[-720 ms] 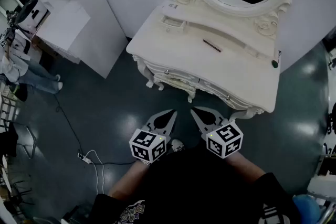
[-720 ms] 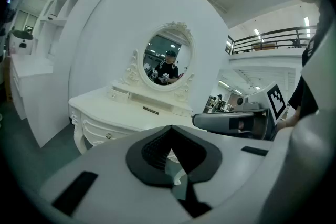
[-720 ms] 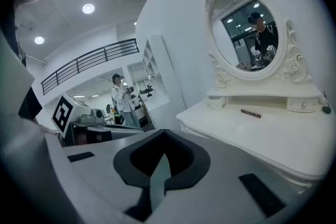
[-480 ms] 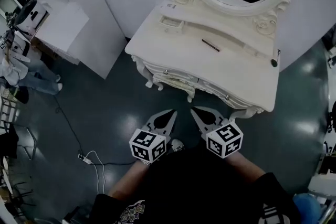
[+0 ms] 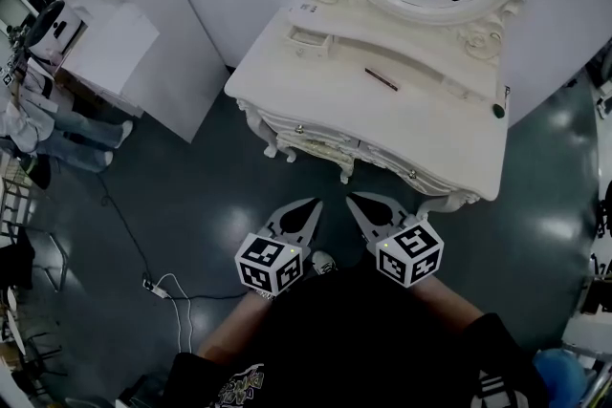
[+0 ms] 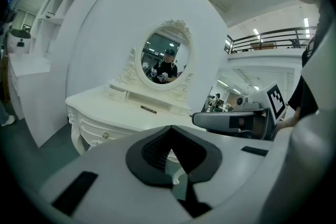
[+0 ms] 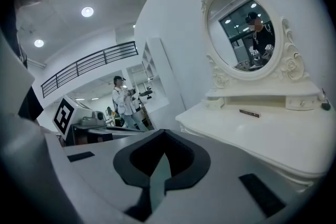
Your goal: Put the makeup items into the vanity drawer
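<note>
A white vanity (image 5: 421,134) with an oval mirror stands ahead of me, its front drawers (image 5: 330,148) closed. On its top lie a slim dark makeup stick (image 5: 381,79) and, at the far right edge, a small dark round item (image 5: 498,111). The stick also shows in the left gripper view (image 6: 148,109) and the right gripper view (image 7: 250,113). My left gripper (image 5: 314,204) and right gripper (image 5: 352,199) hang side by side over the floor, short of the vanity's front. Both are shut with nothing in them, as their own views show (image 6: 170,127) (image 7: 164,131).
A small drawer (image 5: 308,37) sits on the vanity's raised shelf at the left. White shelving (image 5: 105,43) stands at the left, with a person (image 5: 43,124) beside it. A cable and power strip (image 5: 158,287) lie on the dark floor.
The vanity has slid slightly up and left in the head view. Both grippers keep their place and stay shut. The person at the left has shifted a foot.
</note>
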